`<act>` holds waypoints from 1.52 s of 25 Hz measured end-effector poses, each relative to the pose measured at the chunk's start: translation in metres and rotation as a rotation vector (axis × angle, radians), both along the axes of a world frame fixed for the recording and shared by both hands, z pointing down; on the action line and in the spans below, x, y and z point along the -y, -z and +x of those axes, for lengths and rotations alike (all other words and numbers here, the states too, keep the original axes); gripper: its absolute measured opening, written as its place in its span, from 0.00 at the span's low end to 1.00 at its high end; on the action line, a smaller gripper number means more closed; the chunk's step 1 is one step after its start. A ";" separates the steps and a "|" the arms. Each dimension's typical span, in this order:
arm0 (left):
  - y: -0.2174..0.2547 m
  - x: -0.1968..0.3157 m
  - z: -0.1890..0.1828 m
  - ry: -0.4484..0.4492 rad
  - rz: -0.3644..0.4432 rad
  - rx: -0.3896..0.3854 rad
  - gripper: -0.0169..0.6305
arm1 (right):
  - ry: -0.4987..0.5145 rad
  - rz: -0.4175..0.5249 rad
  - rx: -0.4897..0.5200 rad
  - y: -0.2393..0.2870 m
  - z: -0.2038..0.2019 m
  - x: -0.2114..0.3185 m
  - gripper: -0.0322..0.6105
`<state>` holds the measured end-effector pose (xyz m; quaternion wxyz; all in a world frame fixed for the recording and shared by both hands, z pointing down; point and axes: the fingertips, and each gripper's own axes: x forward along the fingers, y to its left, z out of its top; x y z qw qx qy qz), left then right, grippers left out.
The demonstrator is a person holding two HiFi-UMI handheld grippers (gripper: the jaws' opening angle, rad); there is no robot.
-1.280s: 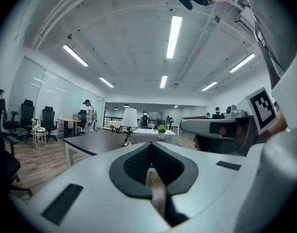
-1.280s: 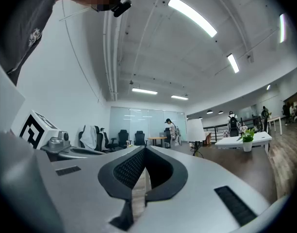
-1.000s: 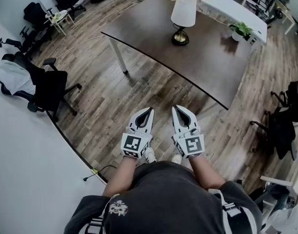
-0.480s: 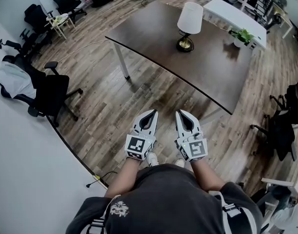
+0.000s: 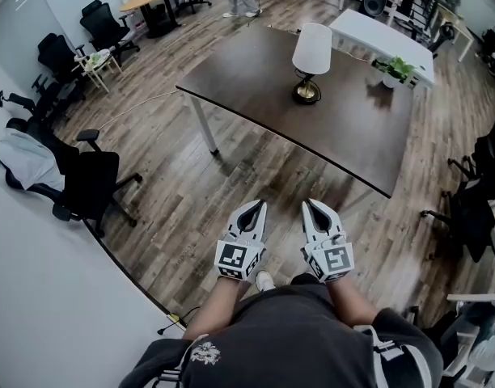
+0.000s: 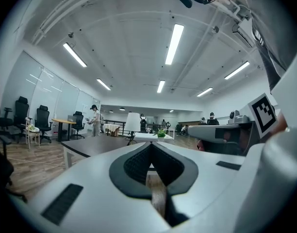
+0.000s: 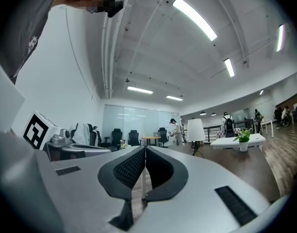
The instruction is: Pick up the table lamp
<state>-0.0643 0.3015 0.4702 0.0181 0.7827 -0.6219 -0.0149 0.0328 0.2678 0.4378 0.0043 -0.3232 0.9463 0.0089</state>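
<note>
white-shaded table lamp (image 5: 310,61) with a brass base stands upright on the dark table (image 5: 255,75).

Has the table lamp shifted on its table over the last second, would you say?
No. The table lamp keeps its spot near the far edge of the dark table; only the camera shifted.

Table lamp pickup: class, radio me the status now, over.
Left hand-held gripper and right hand-held gripper shut, empty. White-shaded table lamp with brass base upright on dark brown table, untouched. Only wood floor between.
</note>
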 end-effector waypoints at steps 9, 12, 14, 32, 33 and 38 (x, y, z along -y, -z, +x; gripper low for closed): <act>0.004 0.019 0.001 -0.035 -0.002 -0.004 0.02 | 0.001 -0.030 0.054 0.005 -0.010 0.016 0.09; 0.001 0.032 -0.003 -0.028 -0.010 0.002 0.02 | 0.004 -0.029 0.058 0.004 -0.014 0.030 0.09; -0.001 0.043 -0.006 -0.023 -0.019 0.007 0.02 | 0.010 -0.026 0.060 0.003 -0.017 0.042 0.09; -0.009 0.204 -0.011 0.009 -0.048 0.046 0.02 | 0.050 -0.021 0.062 -0.008 -0.024 0.210 0.09; -0.009 0.214 -0.009 0.010 -0.051 0.043 0.02 | 0.056 -0.025 0.063 -0.009 -0.024 0.220 0.09; -0.005 0.255 0.003 0.006 -0.042 0.046 0.02 | 0.064 -0.043 0.084 -0.012 -0.023 0.256 0.09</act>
